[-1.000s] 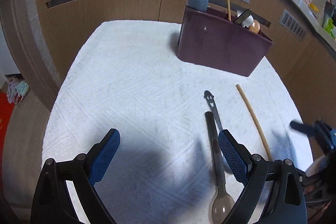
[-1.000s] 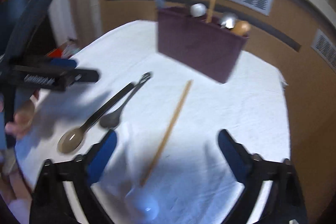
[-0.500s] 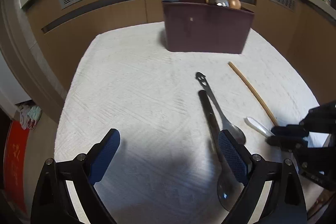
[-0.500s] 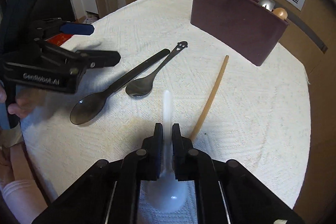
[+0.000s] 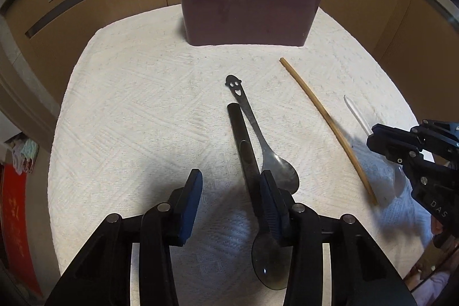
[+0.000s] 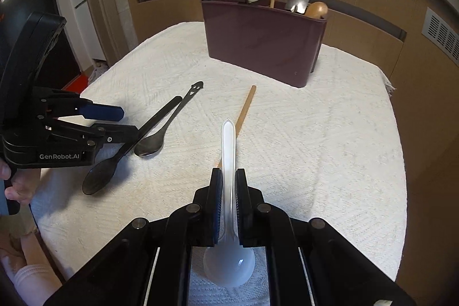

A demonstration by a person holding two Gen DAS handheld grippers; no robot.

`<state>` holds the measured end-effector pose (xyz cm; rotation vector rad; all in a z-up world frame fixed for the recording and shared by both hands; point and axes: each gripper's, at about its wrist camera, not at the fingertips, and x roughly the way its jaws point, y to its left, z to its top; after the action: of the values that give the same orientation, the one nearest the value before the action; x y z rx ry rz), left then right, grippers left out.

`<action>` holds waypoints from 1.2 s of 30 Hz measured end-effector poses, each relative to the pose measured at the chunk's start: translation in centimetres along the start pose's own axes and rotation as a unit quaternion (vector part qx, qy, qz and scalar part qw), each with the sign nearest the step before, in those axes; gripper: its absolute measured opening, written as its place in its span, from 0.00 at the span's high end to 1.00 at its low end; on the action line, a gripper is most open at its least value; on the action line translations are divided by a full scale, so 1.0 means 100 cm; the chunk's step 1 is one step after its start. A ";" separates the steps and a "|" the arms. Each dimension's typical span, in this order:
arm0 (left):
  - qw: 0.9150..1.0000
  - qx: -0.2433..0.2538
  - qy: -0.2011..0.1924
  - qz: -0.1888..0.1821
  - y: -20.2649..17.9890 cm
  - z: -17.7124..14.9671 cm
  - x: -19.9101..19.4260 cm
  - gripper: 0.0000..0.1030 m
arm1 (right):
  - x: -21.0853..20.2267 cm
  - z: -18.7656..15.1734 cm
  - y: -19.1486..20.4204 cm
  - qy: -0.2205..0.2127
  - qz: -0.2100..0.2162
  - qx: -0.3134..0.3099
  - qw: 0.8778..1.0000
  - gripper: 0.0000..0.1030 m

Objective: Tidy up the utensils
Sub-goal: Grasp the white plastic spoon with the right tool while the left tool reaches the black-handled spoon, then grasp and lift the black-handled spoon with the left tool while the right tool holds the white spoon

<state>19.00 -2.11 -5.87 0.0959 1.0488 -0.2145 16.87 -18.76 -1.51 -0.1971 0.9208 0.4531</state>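
On the white cloth (image 6: pixel 315 139) we find the right gripper (image 6: pixel 228 185) clamped on the white spoon (image 6: pixel 228 151). The left gripper (image 5: pixel 229 191) stands part open, holding nothing, its right finger beside the dark spoon (image 5: pixel 243 145). We advise centring it over that handle, then delivering to the maroon caddy (image 5: pixel 249 16).

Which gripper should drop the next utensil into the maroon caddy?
Right. The right gripper is already shut on the white spoon, pointing toward the maroon caddy. The left gripper is open and holds nothing, hovering beside the dark spoon.
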 end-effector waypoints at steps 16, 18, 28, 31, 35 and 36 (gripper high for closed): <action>0.997 0.062 0.047 0.005 -0.017 0.028 0.025 0.60 | 0.000 -0.013 -0.011 -0.008 0.016 0.035 0.999 0.92; 0.996 0.072 0.048 0.008 -0.016 0.031 0.026 0.61 | 0.001 -0.013 -0.012 -0.006 0.018 0.036 0.999 0.92; 0.998 0.041 0.052 0.014 0.015 0.031 0.027 0.68 | 0.012 -0.014 -0.018 0.020 0.027 0.054 0.998 0.89; 0.998 0.029 0.058 -0.007 0.018 0.029 0.026 0.68 | 0.017 -0.012 -0.016 0.028 0.016 0.049 0.998 0.89; 0.998 0.017 0.067 -0.015 0.019 0.032 0.027 0.68 | 0.022 -0.007 -0.008 0.031 -0.009 0.028 0.999 0.89; 0.997 0.018 0.071 -0.015 0.018 0.035 0.029 0.68 | 0.023 -0.006 -0.006 0.031 -0.017 0.021 0.999 0.89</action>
<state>23.75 -1.41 -6.65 0.1291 1.1877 -0.2563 17.85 -18.83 -3.74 -0.1884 0.9857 0.3970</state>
